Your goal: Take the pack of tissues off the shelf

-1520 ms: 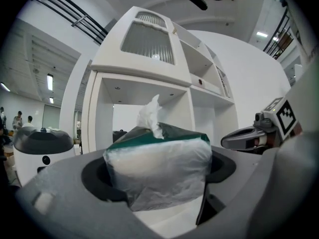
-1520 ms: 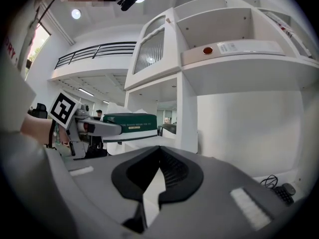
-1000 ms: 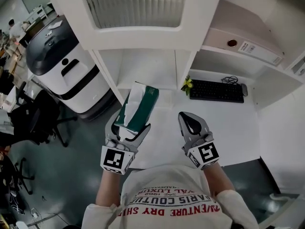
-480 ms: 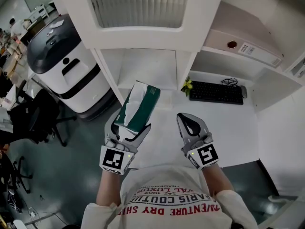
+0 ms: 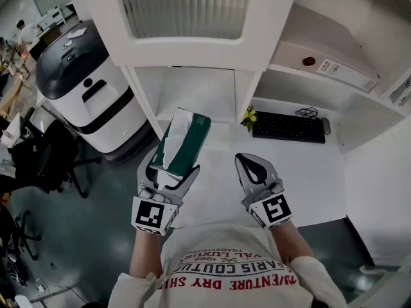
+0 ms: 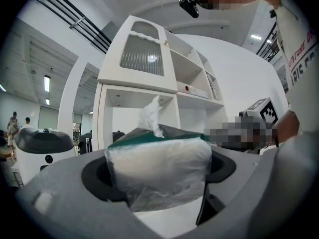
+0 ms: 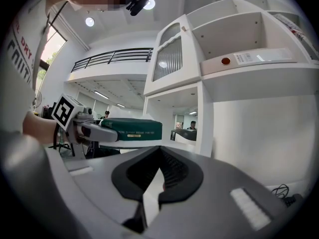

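My left gripper (image 5: 168,172) is shut on a green-topped pack of tissues (image 5: 183,140) in clear wrap. It holds the pack in the air in front of the white shelf unit (image 5: 192,92), clear of its lower compartment. In the left gripper view the pack (image 6: 159,166) fills the space between the jaws, with a white tissue sticking out of its top. The right gripper (image 5: 252,167) hovers over the white desk (image 5: 221,194), shut and empty. From the right gripper view (image 7: 158,177) the pack (image 7: 132,129) and the left gripper (image 7: 87,129) show at the left.
A black keyboard (image 5: 288,127) and a small yellow-flowered plant (image 5: 247,116) sit on the desk under the right shelves. A binder (image 5: 327,63) lies on a higher shelf. A black and white machine (image 5: 83,82) and office chairs (image 5: 45,159) stand to the left.
The left gripper still holds the pack. Both grippers and the pack sit slightly further left in the head view. Nothing was taken hold of or let go.
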Tool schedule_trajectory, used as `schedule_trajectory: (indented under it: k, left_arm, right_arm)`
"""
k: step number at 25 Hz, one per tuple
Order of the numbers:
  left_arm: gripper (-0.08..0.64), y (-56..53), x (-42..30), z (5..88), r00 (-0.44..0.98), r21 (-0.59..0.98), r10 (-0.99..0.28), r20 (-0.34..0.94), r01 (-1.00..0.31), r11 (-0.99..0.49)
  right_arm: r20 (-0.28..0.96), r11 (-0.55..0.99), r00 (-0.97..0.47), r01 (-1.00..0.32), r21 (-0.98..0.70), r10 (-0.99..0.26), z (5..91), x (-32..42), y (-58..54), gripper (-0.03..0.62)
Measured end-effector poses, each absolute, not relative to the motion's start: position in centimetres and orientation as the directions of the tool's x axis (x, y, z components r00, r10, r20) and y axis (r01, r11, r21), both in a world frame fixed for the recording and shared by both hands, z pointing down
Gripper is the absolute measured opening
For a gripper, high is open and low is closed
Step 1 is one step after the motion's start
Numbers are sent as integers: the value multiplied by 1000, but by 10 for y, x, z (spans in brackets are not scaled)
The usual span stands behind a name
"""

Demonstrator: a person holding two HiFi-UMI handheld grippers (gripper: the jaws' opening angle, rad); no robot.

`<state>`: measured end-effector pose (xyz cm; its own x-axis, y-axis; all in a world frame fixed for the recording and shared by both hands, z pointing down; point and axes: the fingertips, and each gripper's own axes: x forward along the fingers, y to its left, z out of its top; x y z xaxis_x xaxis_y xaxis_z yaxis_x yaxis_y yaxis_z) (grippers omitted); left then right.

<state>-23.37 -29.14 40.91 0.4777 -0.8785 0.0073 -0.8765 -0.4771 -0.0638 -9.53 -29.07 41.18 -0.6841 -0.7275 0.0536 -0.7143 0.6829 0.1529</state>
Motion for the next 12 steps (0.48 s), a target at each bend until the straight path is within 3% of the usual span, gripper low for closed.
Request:
schedule_trajectory:
  k: [12]
  left_arm:
    - [443, -292, -230, 411, 468, -48, -883, 36, -882, -469]
  right_arm:
    - [61, 697, -697, -701, 155, -714, 415, -98, -285, 2]
